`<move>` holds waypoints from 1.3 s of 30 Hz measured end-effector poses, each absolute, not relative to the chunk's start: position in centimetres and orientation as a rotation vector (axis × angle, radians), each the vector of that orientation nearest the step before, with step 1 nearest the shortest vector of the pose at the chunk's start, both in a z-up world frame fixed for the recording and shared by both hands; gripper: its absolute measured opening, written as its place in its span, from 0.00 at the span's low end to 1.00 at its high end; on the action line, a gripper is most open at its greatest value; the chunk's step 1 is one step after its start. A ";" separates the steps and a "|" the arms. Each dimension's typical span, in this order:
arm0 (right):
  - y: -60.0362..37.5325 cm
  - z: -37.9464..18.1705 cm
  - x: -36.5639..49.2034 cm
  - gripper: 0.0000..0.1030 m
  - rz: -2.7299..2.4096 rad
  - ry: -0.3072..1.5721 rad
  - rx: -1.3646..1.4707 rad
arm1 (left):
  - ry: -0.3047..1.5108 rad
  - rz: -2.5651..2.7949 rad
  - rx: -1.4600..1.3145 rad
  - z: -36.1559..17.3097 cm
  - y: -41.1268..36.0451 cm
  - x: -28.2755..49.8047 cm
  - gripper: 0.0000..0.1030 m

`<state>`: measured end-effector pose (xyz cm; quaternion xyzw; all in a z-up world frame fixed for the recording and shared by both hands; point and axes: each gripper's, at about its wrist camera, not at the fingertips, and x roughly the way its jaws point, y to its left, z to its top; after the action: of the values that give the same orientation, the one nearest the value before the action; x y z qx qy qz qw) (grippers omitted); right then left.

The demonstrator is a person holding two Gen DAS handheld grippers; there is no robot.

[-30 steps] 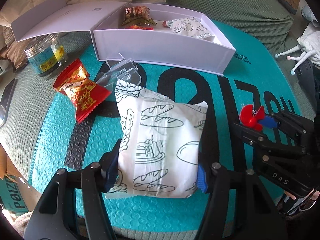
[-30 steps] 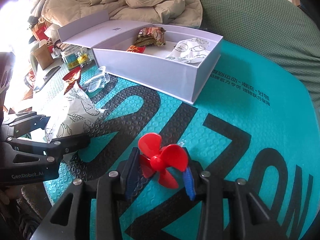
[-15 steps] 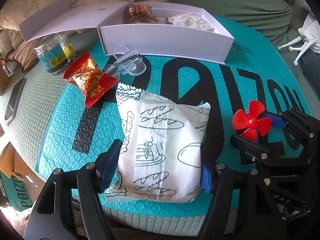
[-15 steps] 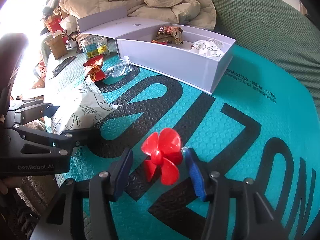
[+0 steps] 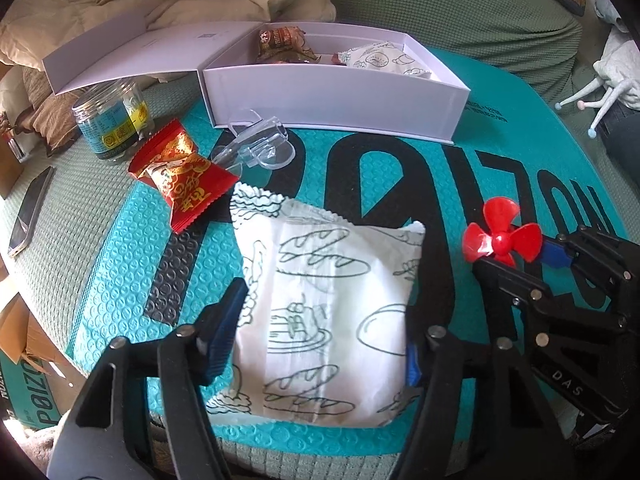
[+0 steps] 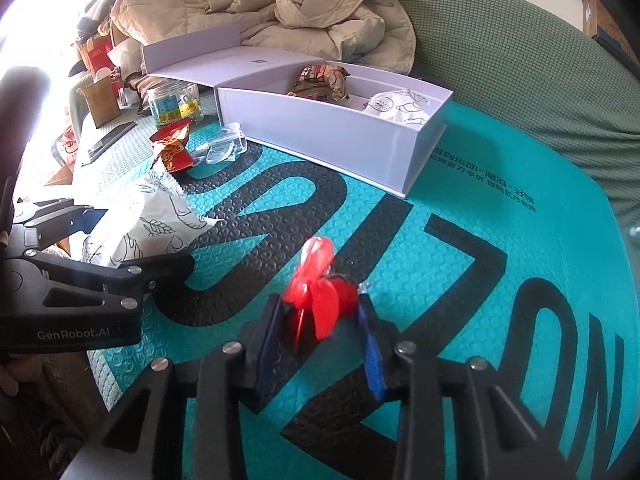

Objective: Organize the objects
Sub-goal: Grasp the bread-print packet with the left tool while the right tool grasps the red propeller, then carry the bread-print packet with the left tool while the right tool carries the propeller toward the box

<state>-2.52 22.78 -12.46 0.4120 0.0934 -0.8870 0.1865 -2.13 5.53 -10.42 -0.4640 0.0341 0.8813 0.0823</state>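
My left gripper (image 5: 320, 320) is shut on a white bread-print packet (image 5: 320, 312), its fingers pressing both sides just above the teal mat; the packet also shows in the right wrist view (image 6: 148, 220). My right gripper (image 6: 320, 320) is shut on a red propeller (image 6: 316, 292), which also shows in the left wrist view (image 5: 500, 240), held a little above the mat. An open white box (image 5: 332, 96) at the back holds a brown snack pack (image 5: 280, 42) and another bread-print packet (image 5: 380, 58).
A red candy packet (image 5: 184, 172), a clear plastic piece (image 5: 260, 148) and a small jar (image 5: 112, 124) lie left of the box. A phone (image 5: 30, 208) lies at the left edge. The teal mat (image 6: 500, 200) covers a green cushion; a beige jacket (image 6: 300, 8) is piled behind.
Both grippers have lifted and pulled back from the box, each carrying its object. The propeller has turned in the right gripper's jaws.
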 end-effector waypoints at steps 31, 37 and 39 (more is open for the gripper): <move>19.1 -5.4 -1.9 0.24 -2.400 0.306 1.017 | -0.028 2.723 -1.344 -3.7 1.2 -1.2 0.55; 18.1 -3.7 -2.3 0.24 -2.378 0.299 0.997 | -0.041 2.750 -1.348 -1.7 0.1 -1.4 0.55; 17.6 -3.1 -2.7 0.24 -2.373 0.313 1.001 | -0.038 2.767 -1.352 -1.2 -0.3 -1.6 0.55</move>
<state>-2.72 17.61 -3.12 0.3714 0.1160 -0.8806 0.2704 -1.56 -0.26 -1.17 -0.4389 -0.0124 0.8979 0.0307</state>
